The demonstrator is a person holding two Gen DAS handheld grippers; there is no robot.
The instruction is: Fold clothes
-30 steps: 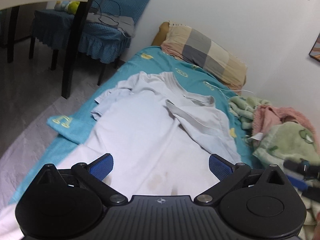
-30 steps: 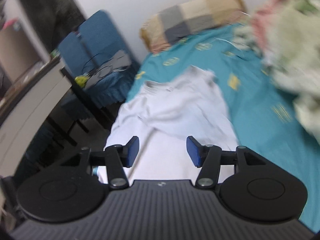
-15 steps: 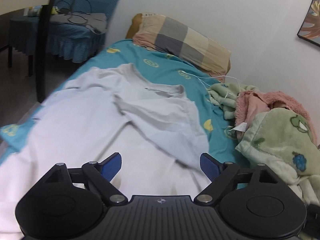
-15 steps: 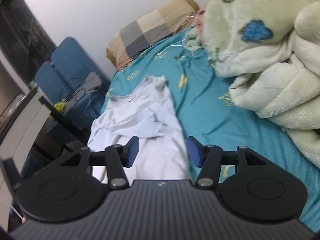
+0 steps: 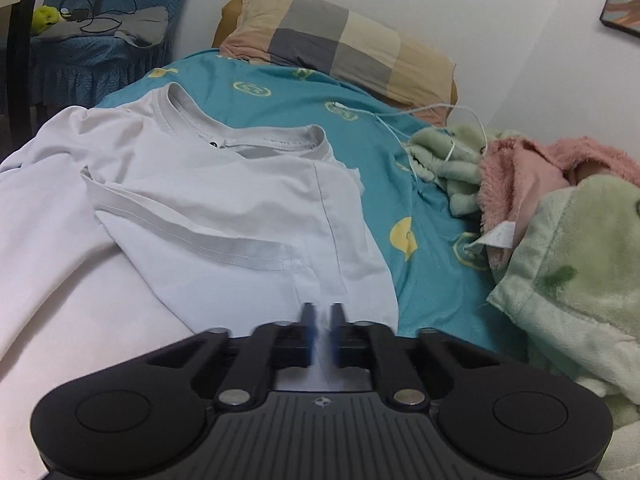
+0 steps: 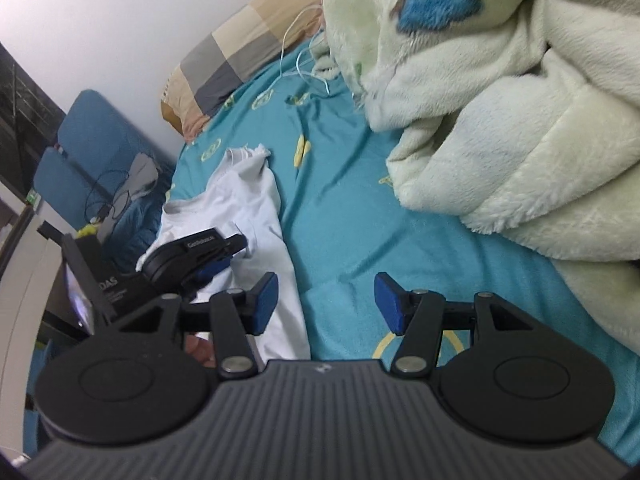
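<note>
- While the left gripper (image 5: 322,334) sits low over the bed (image 5: 280,100), its blue pads are drawn almost together with only a narrow slit between them, and a fold of the white T-shirt (image 5: 224,184) runs up into that slit; motion blur keeps me from saying whether the cloth is truly pinched.
- Seen from the right wrist view, the left gripper (image 6: 216,266) lies on the shirt's edge nearest the bed's middle, pointing towards the head of the bed.
- The right gripper (image 6: 326,306) hovers over the teal bedsheet (image 6: 344,216) with its jaws spread wide and nothing between them; its left pad is just over the shirt's right edge, its right pad over bare sheet.
- The white T-shirt (image 6: 248,200) lies spread along the left side of the bed, its collar towards the head end, where a checked pillow (image 5: 336,40) rests against the wall.
- One sleeve is folded inward across the chest, its hemmed edge running diagonally below the neckline.
- The cloth is lightly creased, and the ribbed neck band looks greyer than the body.
- A fluffy pale green blanket (image 6: 500,100) is heaped along the right side of the bed, well apart from the shirt, with a pink blanket (image 5: 532,168) bunched beside it.
- A thin white cable (image 5: 420,114) trails over the sheet near the pillow.
</note>
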